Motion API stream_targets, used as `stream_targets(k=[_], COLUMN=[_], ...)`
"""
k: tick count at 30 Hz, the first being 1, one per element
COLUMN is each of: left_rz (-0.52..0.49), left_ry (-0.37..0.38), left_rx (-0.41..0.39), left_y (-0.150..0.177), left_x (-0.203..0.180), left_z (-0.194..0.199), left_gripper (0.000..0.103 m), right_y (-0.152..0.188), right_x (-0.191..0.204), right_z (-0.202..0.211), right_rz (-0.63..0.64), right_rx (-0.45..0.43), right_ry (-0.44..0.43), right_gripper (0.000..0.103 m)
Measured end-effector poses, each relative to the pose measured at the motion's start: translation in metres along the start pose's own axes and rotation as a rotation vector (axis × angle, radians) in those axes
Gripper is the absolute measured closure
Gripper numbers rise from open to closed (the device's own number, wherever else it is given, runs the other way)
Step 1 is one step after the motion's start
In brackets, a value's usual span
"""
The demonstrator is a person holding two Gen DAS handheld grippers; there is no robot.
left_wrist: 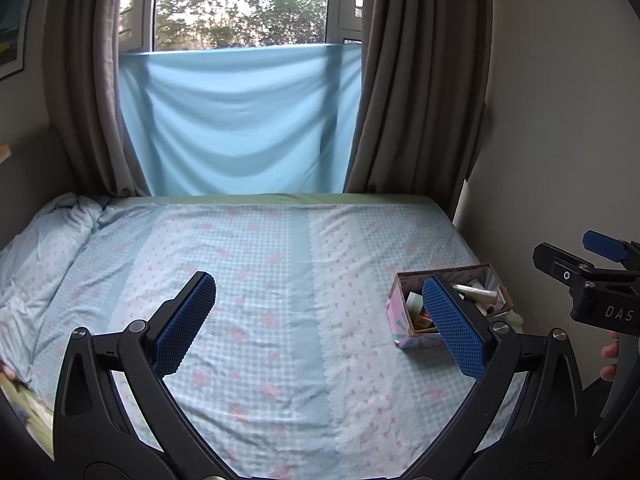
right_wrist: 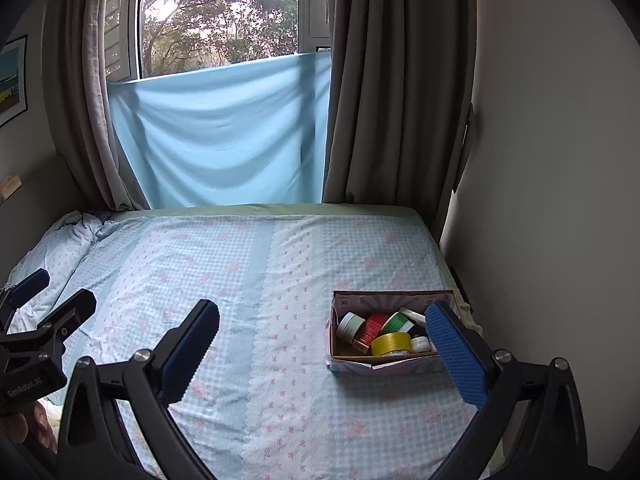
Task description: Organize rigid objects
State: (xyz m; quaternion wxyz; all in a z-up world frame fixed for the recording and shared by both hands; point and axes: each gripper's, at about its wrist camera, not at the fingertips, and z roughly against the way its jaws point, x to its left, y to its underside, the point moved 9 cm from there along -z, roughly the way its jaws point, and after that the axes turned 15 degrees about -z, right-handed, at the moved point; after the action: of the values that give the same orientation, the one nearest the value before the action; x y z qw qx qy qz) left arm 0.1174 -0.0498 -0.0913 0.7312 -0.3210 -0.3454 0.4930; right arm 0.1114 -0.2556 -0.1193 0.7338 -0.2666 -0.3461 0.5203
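Note:
A small patterned cardboard box [right_wrist: 348,364] sits on the bed near its right edge; it also shows in the left wrist view [left_wrist: 400,316]. It holds several small items: a white jar [right_wrist: 351,326], a red carton [right_wrist: 371,330], a green-labelled jar [right_wrist: 398,323], a yellow tape roll [right_wrist: 391,345]. My left gripper [left_wrist: 318,322] is open and empty above the bed, left of the box. My right gripper [right_wrist: 322,344] is open and empty, its right finger [right_wrist: 456,354] in front of the box's right end. Each gripper shows in the other's view, the right one [left_wrist: 592,264] and the left one [right_wrist: 36,300].
The bed carries a blue checked sheet [right_wrist: 240,280] with pink flowers. A crumpled pillow [right_wrist: 52,248] lies at the far left. A wall [right_wrist: 540,200] runs along the bed's right side. Grey curtains [right_wrist: 396,80] and a blue cloth [right_wrist: 224,132] hang under the window behind.

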Motion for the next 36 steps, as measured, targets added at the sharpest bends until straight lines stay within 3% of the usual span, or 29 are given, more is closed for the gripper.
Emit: stream_targets(k=[30,36], left_rz=[-0.008,0.032], left_ry=[-0.074,-0.033], left_rx=[-0.037,-0.058], left_y=[-0.0059,-0.0074], left_x=[0.0071,0.0098], left_z=[0.0077,0.0064], left_gripper=[0.000,0.000], right_y=[-0.0051,-0.0065], right_x=[0.0030,0.0043], right_z=[0.0024,0.0015], right_rz=[0.003,0.003], right_rx=[-0.016,-0.019], right_ry=[-0.008,-0.009], right_gripper=[0.000,0.000])
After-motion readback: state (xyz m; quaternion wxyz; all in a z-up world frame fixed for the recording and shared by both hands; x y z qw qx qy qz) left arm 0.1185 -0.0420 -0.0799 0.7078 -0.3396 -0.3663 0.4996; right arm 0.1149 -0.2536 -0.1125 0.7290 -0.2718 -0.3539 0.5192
